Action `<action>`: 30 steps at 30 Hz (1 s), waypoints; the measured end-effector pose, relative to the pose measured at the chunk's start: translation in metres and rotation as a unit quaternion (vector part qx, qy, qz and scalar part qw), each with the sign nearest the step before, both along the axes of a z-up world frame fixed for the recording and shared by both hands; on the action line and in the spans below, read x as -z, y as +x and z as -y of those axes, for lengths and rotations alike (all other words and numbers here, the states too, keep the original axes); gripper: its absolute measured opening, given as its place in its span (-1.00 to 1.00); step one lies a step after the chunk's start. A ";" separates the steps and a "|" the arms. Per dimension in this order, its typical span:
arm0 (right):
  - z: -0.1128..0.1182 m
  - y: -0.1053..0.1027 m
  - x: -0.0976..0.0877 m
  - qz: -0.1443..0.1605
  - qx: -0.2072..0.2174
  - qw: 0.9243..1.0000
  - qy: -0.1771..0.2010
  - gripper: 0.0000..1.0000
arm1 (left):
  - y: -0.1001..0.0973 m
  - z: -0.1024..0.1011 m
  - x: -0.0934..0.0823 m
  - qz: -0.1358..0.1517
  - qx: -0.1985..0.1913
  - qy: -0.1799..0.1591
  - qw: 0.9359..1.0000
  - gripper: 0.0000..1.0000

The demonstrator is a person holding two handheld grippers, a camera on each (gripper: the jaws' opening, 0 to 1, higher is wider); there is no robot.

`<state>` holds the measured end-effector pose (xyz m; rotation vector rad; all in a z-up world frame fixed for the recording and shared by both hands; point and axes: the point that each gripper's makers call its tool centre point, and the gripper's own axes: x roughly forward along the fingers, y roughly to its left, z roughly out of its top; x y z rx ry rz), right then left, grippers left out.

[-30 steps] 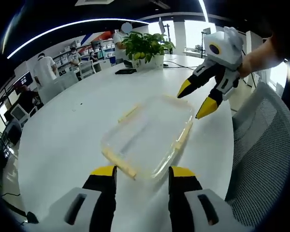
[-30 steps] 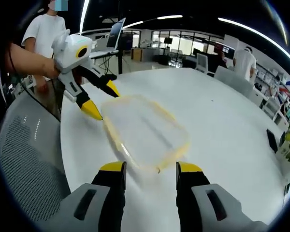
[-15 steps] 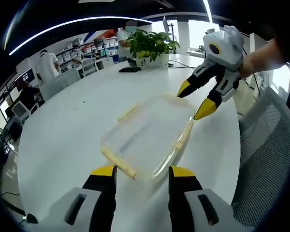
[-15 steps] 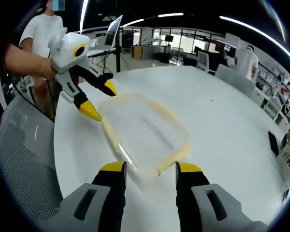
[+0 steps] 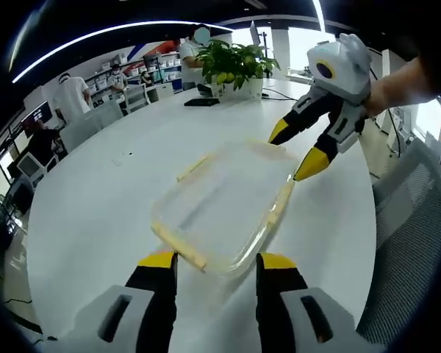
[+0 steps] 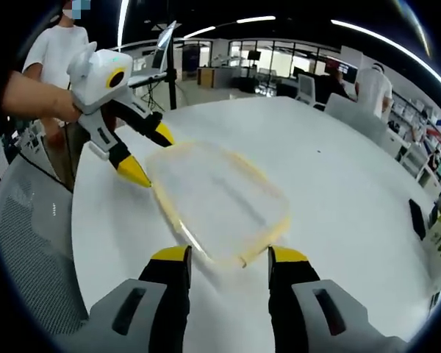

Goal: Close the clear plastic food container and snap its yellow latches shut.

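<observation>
— Across the white round tabletop (image 5: 95,191), what is seen?
— A clear plastic food container (image 5: 220,209) is laid flat near the tabletop's edge, its lid down, with yellow latches (image 5: 180,246) along its sides. A grey mesh chair (image 6: 29,257) is stood just beside the tabletop, and a potted plant (image 5: 235,66) is set at the far side.
— And the claws?
— The left claw (image 5: 217,266) is held spread just before the container's near end. In the right gripper view it comes in from the left, jaws parted, one yellow tip at the container's corner. The right claw (image 6: 228,257) is likewise spread at the opposite end, nothing pinched.
</observation>
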<state>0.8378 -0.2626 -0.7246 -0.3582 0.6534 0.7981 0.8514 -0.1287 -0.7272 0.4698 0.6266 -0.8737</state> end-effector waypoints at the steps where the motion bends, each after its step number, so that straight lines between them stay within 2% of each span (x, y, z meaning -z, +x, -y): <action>1: 0.000 0.000 0.000 -0.001 0.001 1.000 0.000 -0.22 | 0.001 0.000 0.001 -0.002 0.000 0.000 1.000 -0.28; 6: 0.000 -0.001 0.000 -0.001 0.003 1.000 0.002 -0.22 | 0.000 0.000 0.002 -0.006 -0.002 0.000 1.000 -0.28; 11: 0.000 -0.008 -0.004 -0.001 0.008 1.000 0.013 -0.10 | -0.005 -0.001 -0.006 -0.005 -0.006 -0.012 1.000 -0.23; 16: 0.005 -0.019 -0.013 0.004 0.023 0.999 0.027 0.07 | -0.015 -0.004 -0.013 -0.008 -0.015 -0.026 1.000 0.00; 20: 0.012 -0.031 -0.019 0.010 0.030 0.999 0.034 0.17 | -0.026 -0.007 -0.021 -0.005 -0.022 -0.043 0.999 0.10; 30: 0.032 -0.062 -0.044 0.027 0.059 0.996 0.067 0.47 | -0.059 -0.017 -0.042 -0.004 -0.043 -0.083 0.996 0.47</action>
